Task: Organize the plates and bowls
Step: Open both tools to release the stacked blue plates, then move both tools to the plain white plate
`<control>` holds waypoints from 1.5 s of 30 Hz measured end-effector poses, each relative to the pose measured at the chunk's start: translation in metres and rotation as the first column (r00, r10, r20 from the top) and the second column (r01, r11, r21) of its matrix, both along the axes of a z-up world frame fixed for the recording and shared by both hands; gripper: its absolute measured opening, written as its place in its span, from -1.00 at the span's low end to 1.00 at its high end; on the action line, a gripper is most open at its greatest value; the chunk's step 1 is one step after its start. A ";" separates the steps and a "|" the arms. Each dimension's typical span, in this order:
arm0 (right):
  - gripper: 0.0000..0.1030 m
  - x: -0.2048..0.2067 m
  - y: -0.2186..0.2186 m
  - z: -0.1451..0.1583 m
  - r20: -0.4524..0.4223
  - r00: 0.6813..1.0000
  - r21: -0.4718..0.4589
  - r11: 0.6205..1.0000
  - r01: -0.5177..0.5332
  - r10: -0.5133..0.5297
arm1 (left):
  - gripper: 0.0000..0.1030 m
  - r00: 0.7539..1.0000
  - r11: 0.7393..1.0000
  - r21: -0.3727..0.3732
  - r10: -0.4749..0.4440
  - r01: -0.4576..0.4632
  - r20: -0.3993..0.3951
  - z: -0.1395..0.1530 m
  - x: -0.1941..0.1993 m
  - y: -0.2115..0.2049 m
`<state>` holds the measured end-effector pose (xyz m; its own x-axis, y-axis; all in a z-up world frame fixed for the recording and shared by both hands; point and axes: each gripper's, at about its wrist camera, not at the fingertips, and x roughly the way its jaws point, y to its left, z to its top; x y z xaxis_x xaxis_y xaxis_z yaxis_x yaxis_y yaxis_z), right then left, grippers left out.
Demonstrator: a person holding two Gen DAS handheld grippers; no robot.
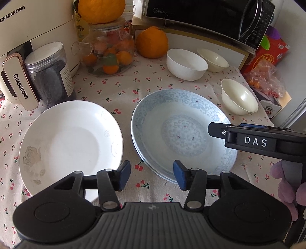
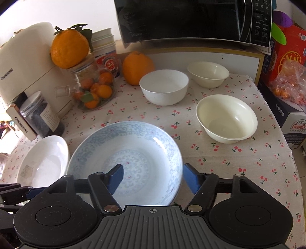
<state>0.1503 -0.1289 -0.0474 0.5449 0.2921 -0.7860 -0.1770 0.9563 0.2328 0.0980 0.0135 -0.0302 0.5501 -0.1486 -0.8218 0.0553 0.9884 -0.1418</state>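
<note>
A stack of blue-patterned plates [image 1: 183, 134] [image 2: 130, 159] lies mid-table on the cherry-print cloth, with a white plate [image 1: 70, 141] [image 2: 44, 162] to its left. Behind them stand a white bowl [image 1: 186, 64] [image 2: 164, 86] and a cream bowl [image 1: 213, 59] [image 2: 208, 73]. Another cream bowl [image 1: 239, 99] [image 2: 226, 118] sits to the right. My left gripper [image 1: 152, 175] is open over the cloth between the two plates, with nothing in it. My right gripper [image 2: 154, 179] is open and straddles the top blue plate's near right rim, pads apart from it. One of its fingers [image 1: 215, 130] reaches over that plate.
A cream cooker [image 1: 28, 38], a dark-filled jar [image 1: 51, 76] and a glass jar of small oranges [image 1: 109, 55] line the back left. A large orange [image 1: 152, 43] sits ahead of the microwave [image 1: 210, 17]. A red box [image 2: 286, 51] and bagged fruit [image 2: 288, 84] crowd the right edge.
</note>
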 end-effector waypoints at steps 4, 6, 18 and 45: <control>0.63 -0.005 -0.001 0.006 -0.002 1.000 0.012 1.000 -0.017 0.017 | 0.30 0.999 1.000 -0.010 -0.029 0.029 0.014 0.004 -0.006 0.002; 0.68 -0.010 -0.003 0.008 0.006 1.000 0.012 1.000 -0.022 0.022 | 0.44 0.999 0.999 -0.012 -0.049 0.049 0.023 0.005 -0.010 0.003; 0.72 -0.040 0.001 0.016 0.043 0.994 -0.020 0.995 -0.102 0.103 | 0.91 0.994 0.995 -0.029 -0.098 0.100 0.057 0.011 -0.029 0.017; 0.74 -0.080 0.067 0.015 0.084 0.958 0.064 0.958 -0.279 0.274 | 0.99 0.989 0.993 0.064 0.088 -0.096 0.117 0.003 -0.034 0.117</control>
